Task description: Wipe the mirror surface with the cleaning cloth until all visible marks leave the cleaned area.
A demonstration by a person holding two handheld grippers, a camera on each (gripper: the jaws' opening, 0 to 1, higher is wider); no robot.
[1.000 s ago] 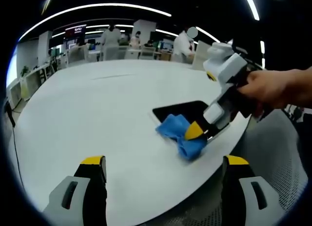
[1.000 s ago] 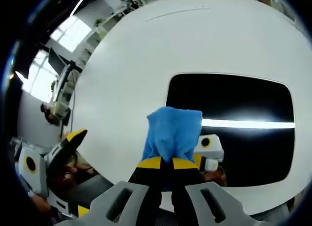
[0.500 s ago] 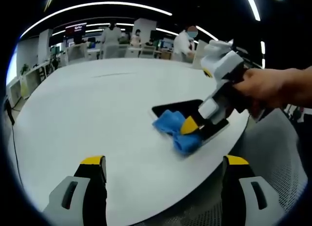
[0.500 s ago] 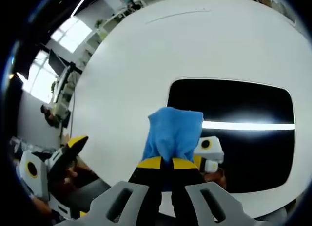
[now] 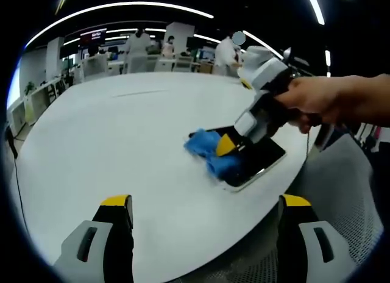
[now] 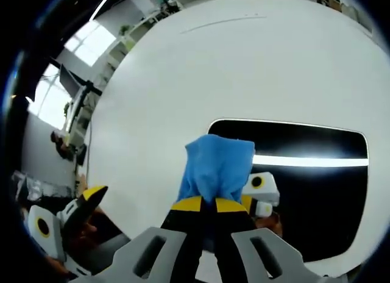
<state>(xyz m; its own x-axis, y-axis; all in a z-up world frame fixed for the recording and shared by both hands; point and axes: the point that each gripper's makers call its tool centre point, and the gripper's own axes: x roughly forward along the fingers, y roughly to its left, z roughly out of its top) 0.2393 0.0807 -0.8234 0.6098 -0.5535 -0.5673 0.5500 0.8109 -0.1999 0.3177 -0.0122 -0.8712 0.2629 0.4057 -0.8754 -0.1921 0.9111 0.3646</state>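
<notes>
One dark rectangular mirror (image 6: 304,191) lies flat near the edge of the round white table (image 5: 122,149), and the single bunched blue cleaning cloth (image 6: 218,167) is on it right now, pressed down at the mirror's corner. The right tongs (image 6: 203,205) are clamped tight on that cloth, yellow tips together. And it's moving! Over the last second the cloth has slid away from the table's rim and further along the glass; from the left gripper view you can see it (image 5: 210,152) has left a bare strip of mirror (image 5: 259,161) on the near side, where it sat before. That looks like one stroke made, with most of the dark surface yet to cover; I can't pick out any marks on the glass from here, only a bright ceiling light reflected across it. The left tongs (image 5: 204,219) hang well back over the table, spread wide, carrying nothing. So the count: one mirror, one cloth, two tongs, one working.
</notes>
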